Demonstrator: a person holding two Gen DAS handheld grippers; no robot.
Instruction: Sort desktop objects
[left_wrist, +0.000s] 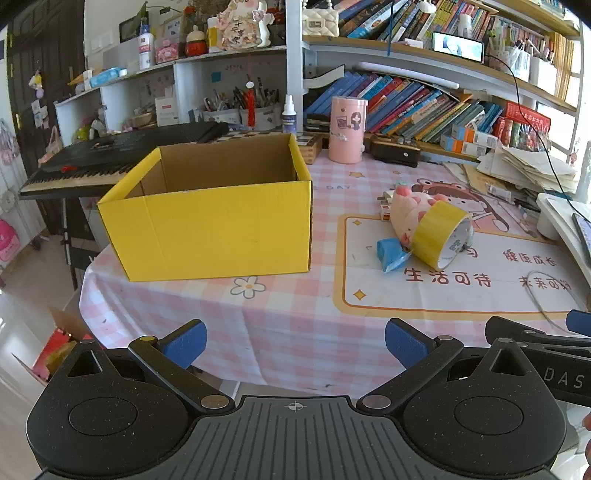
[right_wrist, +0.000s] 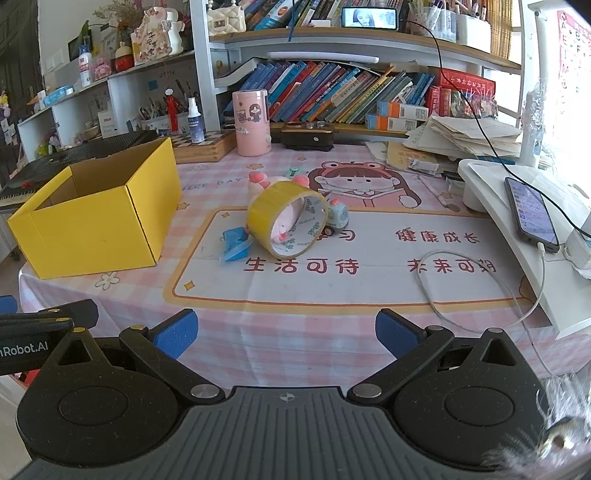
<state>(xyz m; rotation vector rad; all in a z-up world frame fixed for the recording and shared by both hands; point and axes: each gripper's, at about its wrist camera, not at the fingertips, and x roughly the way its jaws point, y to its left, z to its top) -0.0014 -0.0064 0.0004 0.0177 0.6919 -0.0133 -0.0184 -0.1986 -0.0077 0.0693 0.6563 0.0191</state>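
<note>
Presently on the table (left_wrist: 280, 317), under a pink checked cloth with a cartoon mat at its right half:

Box (left_wrist: 214, 229): yellow cardboard, open-topped, nothing seen in the part of its inside that shows, at the table's left end.

Tape (right_wrist: 288, 221): yellow roll, tipped on its side near the mat's upper left corner, leaning on a pink plush (left_wrist: 410, 210) that pokes through its core.

Blue packet (right_wrist: 234, 245): crumpled, just left of the tape, touching or nearly touching it.

Toy car (right_wrist: 338, 216): small, pale, behind the tape's right edge, partly hidden.

Pink canister (right_wrist: 251, 123): upright at the back, beside a spray bottle (right_wrist: 195, 122).

White cable (right_wrist: 480, 284): looped on the mat's right side, running to a phone (right_wrist: 532, 214) on a white stand.

Left gripper (left_wrist: 295, 341): jaws fully apart, nothing between them, over the near table edge, well short of the box and tape.

Right gripper (right_wrist: 286, 332): likewise spread wide and empty, over the near edge, facing the tape.
</note>
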